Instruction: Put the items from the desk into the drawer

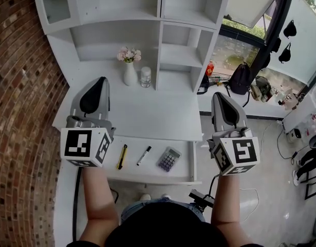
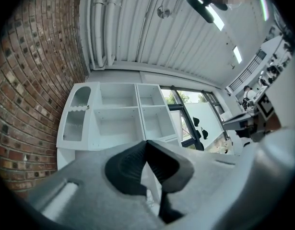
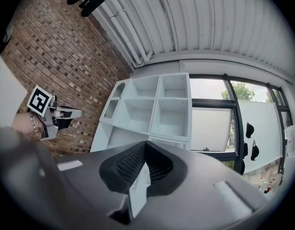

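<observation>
Left gripper (image 1: 99, 82) and right gripper (image 1: 221, 99) were held up over the white desk (image 1: 152, 112) in the head view, both pointing toward the far shelf unit (image 1: 127, 14). Near the person, the drawer (image 1: 191, 161) stood pulled open with 3 items inside: a yellow utility knife (image 1: 122, 157) at the left, a marker pen (image 1: 144, 155) in the middle and a calculator (image 1: 169, 159) at the right, all apart from one another. At the far edge of the desk a vase (image 1: 129, 72) of flowers stood just beside a small jar (image 1: 146, 76). A brick wall (image 1: 19, 102) ran along the left, and a backpack (image 1: 241, 78) sat on the floor to the right.

In the left gripper view, the left gripper (image 2: 146, 143) had its jaws pressed together with nothing between them, aimed at the shelf unit (image 2: 118, 121) and the brick wall (image 2: 32, 80).

In the right gripper view, the right gripper (image 3: 146, 145) also had its jaws closed tip to tip and empty; a pale sliver below the tips was probably just a gap behind the pads. Far left, the left gripper (image 3: 70, 115) showed against the brick wall (image 3: 65, 56), with the shelf unit (image 3: 152, 109) ahead.
</observation>
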The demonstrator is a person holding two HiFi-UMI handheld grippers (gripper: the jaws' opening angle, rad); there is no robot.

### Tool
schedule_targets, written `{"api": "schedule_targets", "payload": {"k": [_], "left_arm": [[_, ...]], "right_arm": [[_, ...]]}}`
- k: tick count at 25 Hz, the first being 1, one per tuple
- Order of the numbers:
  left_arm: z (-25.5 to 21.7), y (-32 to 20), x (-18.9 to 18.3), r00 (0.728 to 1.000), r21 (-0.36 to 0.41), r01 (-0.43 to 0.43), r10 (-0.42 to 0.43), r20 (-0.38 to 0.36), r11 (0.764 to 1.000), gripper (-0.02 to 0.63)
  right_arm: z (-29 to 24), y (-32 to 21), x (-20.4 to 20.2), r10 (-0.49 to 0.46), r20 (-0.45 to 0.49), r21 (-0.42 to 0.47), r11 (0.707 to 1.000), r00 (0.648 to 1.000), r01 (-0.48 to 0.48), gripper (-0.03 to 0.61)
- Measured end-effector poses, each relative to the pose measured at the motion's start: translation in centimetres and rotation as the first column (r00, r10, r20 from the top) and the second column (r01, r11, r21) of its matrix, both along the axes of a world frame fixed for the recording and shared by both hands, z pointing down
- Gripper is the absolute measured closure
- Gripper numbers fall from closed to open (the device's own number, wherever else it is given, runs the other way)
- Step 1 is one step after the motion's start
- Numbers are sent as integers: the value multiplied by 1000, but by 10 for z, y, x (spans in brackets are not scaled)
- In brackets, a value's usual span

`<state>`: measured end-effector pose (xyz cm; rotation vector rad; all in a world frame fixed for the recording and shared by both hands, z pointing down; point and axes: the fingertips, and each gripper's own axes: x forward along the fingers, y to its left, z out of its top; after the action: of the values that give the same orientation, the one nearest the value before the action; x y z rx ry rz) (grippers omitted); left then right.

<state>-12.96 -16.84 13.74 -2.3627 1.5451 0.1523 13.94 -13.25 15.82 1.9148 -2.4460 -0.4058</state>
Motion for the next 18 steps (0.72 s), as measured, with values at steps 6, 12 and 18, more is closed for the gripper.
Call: {"api": "schedule_targets", "payload": {"k": [6, 12, 18], "left_arm": [[8, -4, 3, 1000, -21, -26, 26, -2, 999, 615], [16, -7, 13, 999, -35, -45, 45, 16, 998, 615], [22, -8, 21, 998, -43, -53, 55, 37, 998, 615]], "right_arm": [[4, -4, -1, 12, -18, -5, 1000, 1000, -13, 574], [18, -7, 1, 18, -17, -41, 999, 1000, -19, 574], [25, -8, 2, 20, -26, -55, 998, 999, -22, 574]]}}
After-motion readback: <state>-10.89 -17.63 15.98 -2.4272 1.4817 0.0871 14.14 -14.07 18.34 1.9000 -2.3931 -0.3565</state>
